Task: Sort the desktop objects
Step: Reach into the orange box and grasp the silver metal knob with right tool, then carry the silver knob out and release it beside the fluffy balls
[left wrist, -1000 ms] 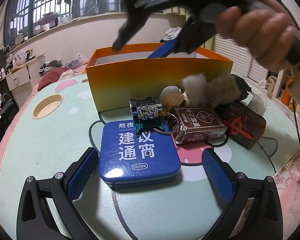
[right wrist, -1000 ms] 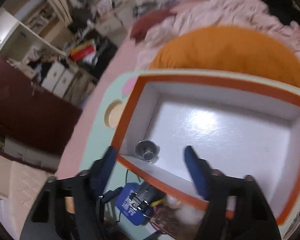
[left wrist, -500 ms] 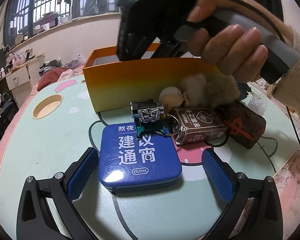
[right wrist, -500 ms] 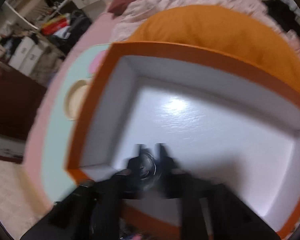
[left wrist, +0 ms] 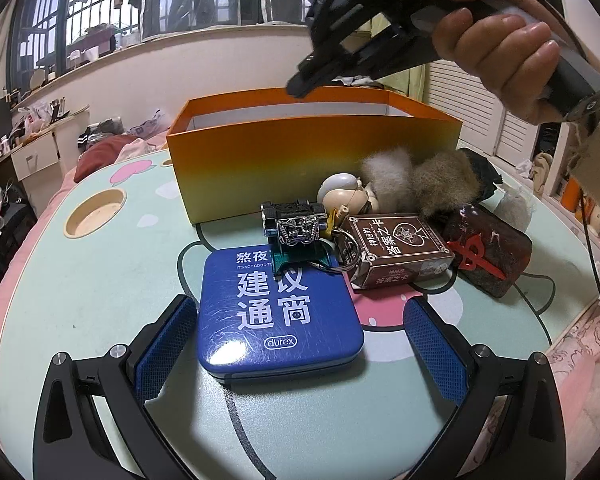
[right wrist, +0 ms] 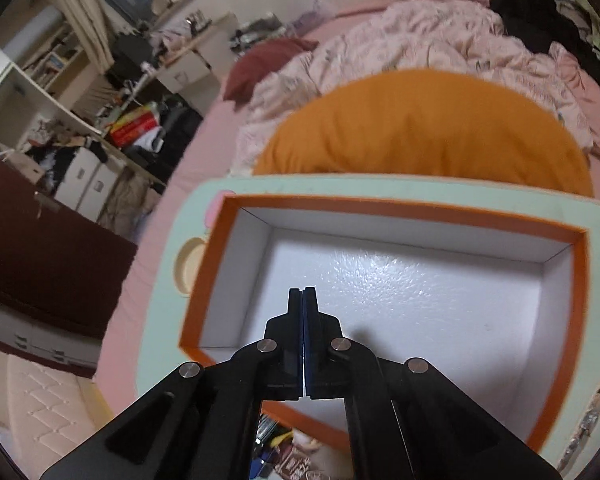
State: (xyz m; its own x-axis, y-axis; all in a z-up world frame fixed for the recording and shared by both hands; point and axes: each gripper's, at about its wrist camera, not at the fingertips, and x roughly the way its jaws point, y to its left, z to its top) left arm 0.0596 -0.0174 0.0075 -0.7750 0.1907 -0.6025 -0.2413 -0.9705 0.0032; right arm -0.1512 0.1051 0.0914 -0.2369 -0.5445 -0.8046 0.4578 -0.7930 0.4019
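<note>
Desktop objects wait in a cluster beside the orange box, and your right gripper hangs over it with fingers pressed together, empty.

You look to be between drops: the next pick is probably the blue tin, which lies between your left gripper's wide-spread fingers, untouched. Clear the box's near wall; the keychain overlaps the tin's far edge.
</note>
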